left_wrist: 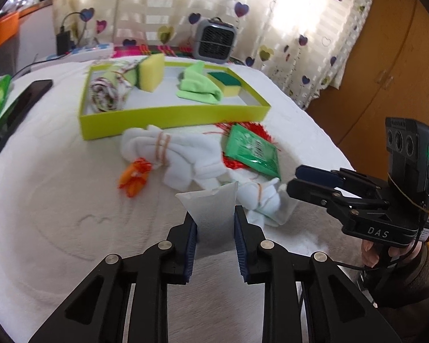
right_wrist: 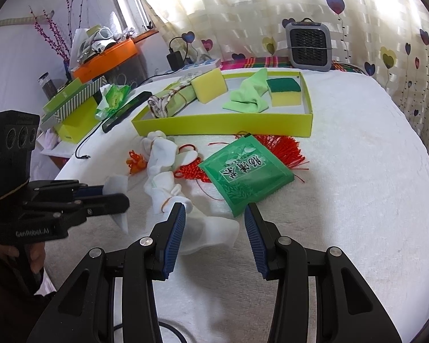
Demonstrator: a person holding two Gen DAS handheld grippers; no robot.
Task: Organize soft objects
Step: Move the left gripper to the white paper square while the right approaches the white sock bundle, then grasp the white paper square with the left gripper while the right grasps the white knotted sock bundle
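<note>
Upper frame, the lime-green cardboard tray (right_wrist: 223, 127) already holds sponges and cloths. Mid-frame, white socks (right_wrist: 160, 168) and a green packet (right_wrist: 246, 171) remain outside. The left gripper (left_wrist: 216, 224) clamps a white sock piece (left_wrist: 211, 208); the right gripper (right_wrist: 214, 223) is spread apart.

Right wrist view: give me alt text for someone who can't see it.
The open right gripper hovers over a white cloth on the white-covered table. The left gripper pinches the cloth's other end; a green packet and lime tray of sponges lie beyond.

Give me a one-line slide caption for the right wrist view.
Open right claw hovers over a white cloth beside a green packet, while the left claw grips another white piece.
</note>
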